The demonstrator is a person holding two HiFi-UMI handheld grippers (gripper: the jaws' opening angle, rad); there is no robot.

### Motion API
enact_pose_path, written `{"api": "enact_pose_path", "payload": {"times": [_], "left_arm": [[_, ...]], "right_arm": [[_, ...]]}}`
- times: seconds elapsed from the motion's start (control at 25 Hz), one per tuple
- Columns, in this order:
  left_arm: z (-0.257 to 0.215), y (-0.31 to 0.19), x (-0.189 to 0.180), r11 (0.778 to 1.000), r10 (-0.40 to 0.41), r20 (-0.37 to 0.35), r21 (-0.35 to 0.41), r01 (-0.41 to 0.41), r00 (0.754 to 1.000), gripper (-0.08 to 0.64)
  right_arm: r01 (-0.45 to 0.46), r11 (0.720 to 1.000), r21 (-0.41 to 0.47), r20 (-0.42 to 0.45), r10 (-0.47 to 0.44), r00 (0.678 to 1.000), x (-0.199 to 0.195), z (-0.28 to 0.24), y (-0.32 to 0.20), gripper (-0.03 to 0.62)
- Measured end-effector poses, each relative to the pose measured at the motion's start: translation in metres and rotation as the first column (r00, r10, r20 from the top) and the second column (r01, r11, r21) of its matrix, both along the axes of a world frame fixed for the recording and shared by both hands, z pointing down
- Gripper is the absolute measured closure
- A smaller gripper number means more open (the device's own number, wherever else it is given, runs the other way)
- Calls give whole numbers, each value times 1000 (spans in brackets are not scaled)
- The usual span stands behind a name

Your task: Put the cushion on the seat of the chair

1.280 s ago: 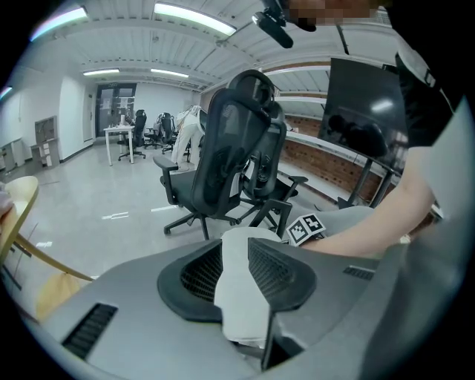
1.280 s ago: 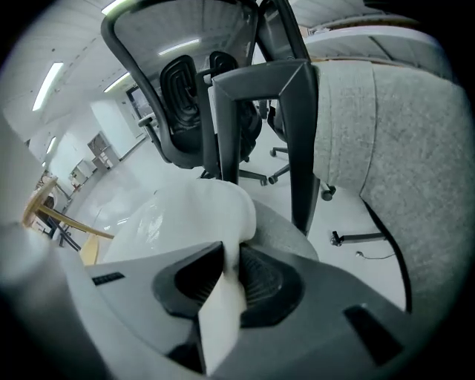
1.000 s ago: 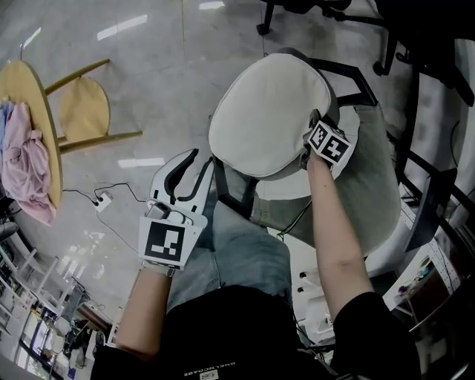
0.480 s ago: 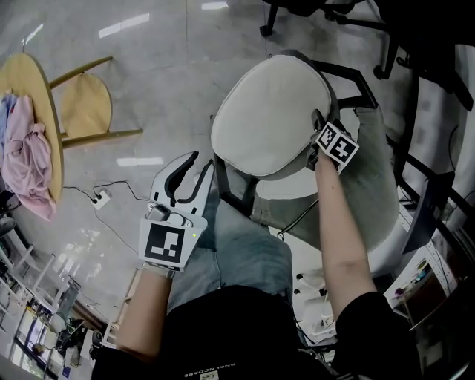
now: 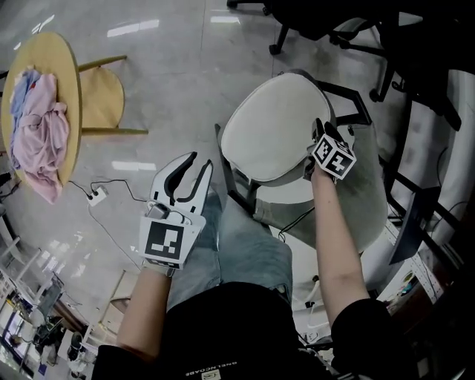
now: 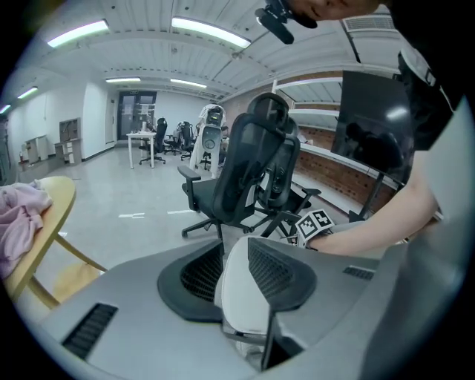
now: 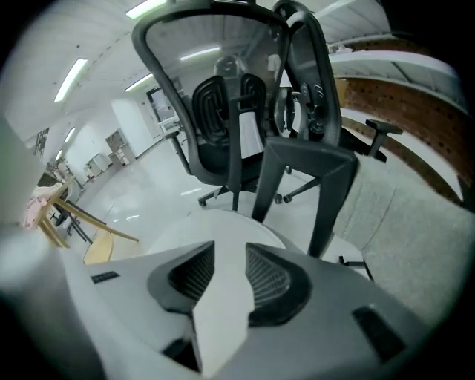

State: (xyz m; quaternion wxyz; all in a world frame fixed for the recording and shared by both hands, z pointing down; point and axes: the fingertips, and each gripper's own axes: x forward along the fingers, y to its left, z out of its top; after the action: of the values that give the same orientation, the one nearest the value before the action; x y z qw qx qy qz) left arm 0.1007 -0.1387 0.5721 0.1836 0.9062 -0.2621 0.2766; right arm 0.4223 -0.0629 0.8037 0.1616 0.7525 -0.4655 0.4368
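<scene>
A round white cushion (image 5: 271,126) lies flat on the seat of a black-framed chair (image 5: 349,93). My right gripper (image 5: 318,135) hovers at the cushion's right rim. Its jaws are closing and nothing is pinched between them. In the right gripper view the cushion (image 7: 215,230) shows through the gap of that gripper (image 7: 226,276), with the chair back (image 7: 297,178) behind. My left gripper (image 5: 199,162) stands open over the floor, left of the chair, and holds nothing. In the left gripper view the cushion (image 6: 237,297) is seen edge-on beyond the left gripper (image 6: 236,273).
A grey upholstered seat (image 5: 371,208) stands right of the chair. A round wooden table (image 5: 70,82) with pink clothes and a wooden stool (image 5: 104,96) are at the far left. A power strip (image 5: 95,197) and its cable lie on the floor. Office chairs (image 5: 312,22) stand behind.
The right gripper has come up a little off the cushion's right rim, and the cushion stays on the seat. The left gripper has risen slightly, still open.
</scene>
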Motion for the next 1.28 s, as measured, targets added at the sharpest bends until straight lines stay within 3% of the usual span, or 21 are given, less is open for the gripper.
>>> {"api": "enact_pose_path", "payload": {"times": [0.2,0.36,0.64,0.92,1.28], "left_arm": [[-32,-8,-32,997,-61,-22,42,62,998,456],[-63,-12,-61,990,-120,-42,72,123,992,456],[-110,-13,-119,955,-254,-91,135,265,963,456],[-137,-19,-188,904,-373,-144,167,394,917,456],[-183,-23,-253,840,-464,-226,194,506,857,472]], "right_arm": [[142,989,34,-59,-139,988,-47,-52,-37,573],[221,971,96,-56,-216,975,-92,-98,-61,583],[398,894,204,-66,-393,917,-179,-182,-106,584],[525,799,294,-75,-528,846,-285,-254,-129,584],[626,619,474,-96,-671,736,-403,-368,-154,584]]}}
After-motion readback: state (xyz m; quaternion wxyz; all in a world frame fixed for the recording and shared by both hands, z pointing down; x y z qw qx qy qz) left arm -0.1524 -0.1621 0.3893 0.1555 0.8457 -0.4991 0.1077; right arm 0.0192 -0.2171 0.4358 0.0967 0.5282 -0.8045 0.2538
